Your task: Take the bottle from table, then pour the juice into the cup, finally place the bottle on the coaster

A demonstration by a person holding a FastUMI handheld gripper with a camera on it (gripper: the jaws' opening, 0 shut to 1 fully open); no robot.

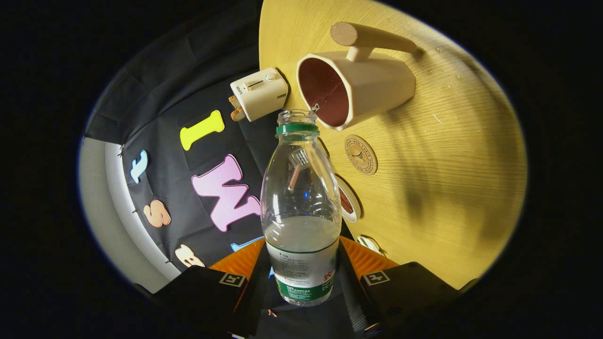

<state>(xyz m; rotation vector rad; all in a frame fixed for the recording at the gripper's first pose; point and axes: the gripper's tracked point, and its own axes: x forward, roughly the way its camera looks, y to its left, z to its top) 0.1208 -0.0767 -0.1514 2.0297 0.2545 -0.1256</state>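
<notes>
The gripper (301, 278) squeezes the bottle (301, 212), its mouth at the cup (358, 87) – tip too fast and juice may splash onto the table (447, 188).

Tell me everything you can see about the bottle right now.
The bottle is clear plastic with a green neck ring, no cap on, and a white and green label around its lower part. It holds some cloudy pale liquid, mostly near its base. The gripper is shut on it, an orange finger pressing each side at the label. The bottle is tipped with its open mouth at the rim of the cream cup, and a thin trickle seems to leave the mouth.
</notes>
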